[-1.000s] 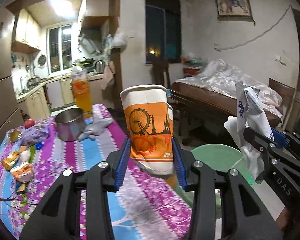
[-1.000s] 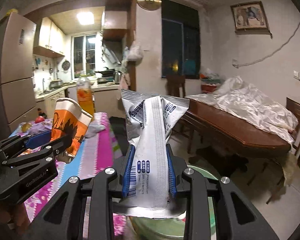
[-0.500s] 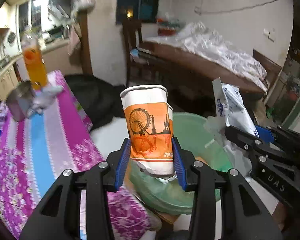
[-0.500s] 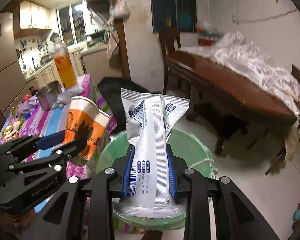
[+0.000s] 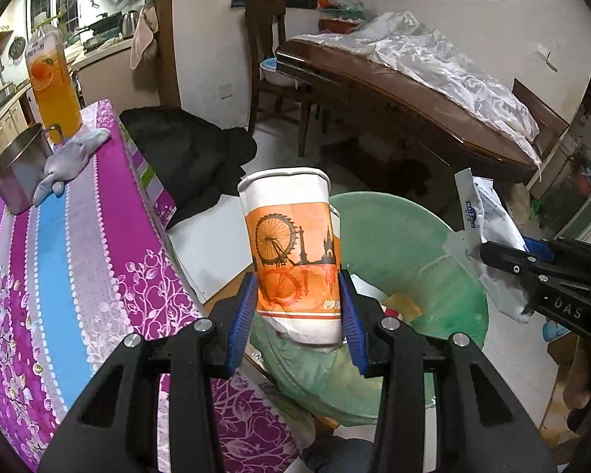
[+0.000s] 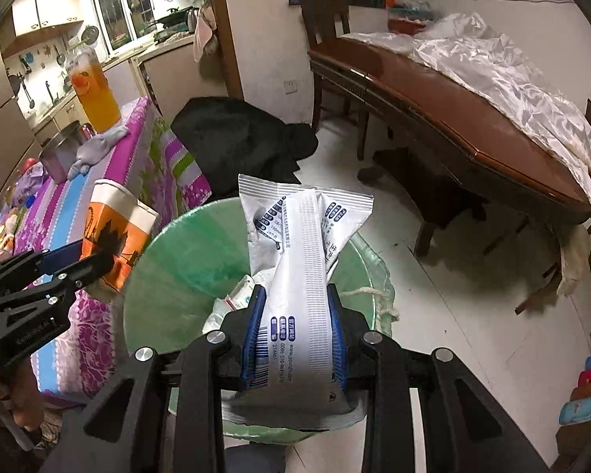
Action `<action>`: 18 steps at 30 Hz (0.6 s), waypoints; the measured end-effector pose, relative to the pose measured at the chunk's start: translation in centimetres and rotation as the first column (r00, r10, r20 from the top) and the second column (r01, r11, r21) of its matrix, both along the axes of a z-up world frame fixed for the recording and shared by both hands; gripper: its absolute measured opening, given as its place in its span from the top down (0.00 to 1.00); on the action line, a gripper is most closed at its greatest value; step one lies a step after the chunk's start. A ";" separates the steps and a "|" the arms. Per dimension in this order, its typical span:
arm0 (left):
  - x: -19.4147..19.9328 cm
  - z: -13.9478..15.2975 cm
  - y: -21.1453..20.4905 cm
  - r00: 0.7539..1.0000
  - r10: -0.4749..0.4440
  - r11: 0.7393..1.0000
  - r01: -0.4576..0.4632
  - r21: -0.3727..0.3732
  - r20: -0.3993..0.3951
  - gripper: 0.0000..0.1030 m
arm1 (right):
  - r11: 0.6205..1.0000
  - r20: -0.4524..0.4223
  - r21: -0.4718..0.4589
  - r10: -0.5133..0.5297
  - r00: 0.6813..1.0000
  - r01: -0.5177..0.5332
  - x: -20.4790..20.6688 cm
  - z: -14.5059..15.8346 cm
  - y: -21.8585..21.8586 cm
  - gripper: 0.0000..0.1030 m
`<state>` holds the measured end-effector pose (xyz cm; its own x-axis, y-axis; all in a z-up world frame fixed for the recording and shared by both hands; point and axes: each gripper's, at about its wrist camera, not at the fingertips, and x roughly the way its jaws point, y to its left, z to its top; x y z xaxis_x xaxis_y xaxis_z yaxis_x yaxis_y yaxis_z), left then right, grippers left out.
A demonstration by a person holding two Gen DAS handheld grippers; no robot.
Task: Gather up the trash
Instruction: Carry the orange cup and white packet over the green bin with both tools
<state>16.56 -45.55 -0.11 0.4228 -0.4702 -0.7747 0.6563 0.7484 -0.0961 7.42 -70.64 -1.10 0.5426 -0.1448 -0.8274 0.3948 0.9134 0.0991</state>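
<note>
A: Swinging away from the bench (image 5: 70, 236) with its purple flowered cloth, both tools now hang over the round bin lined with a green plastic bag (image 6: 185, 252); a second ago the view was level with the room and the bin barely showed.

B: So the carry is done, I'd judge. What does each hold?

A: The left tool (image 5: 297, 311) is clamped on the white-and-orange paper cup with a Ferris wheel print (image 5: 291, 248), upright, over the bin's near rim. The right tool (image 6: 293, 329) pinches the white printed plastic wrapper (image 6: 301, 260) above the middle.

B: Anything in the way?

A: Not of the drop (the bin already holds scraps). The steel pot (image 5: 17, 173), grey cloth (image 5: 72, 161) and orange drink bottle (image 5: 53, 86) stand well apart on the bench.
</note>
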 end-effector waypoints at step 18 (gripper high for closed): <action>0.3 -0.7 -1.7 0.998 -0.028 0.998 0.031 0.056 -0.056 0.62 | 0.999 -0.072 0.024 0.041 0.997 -0.040 1.0 -1.2 0.1 0.69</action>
<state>16.85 -47.20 -0.76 0.3652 -0.4363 -0.8223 0.6729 0.7341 -0.0907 8.42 -70.51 -2.34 0.4866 -0.1050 -0.8673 0.3643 0.9267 0.0921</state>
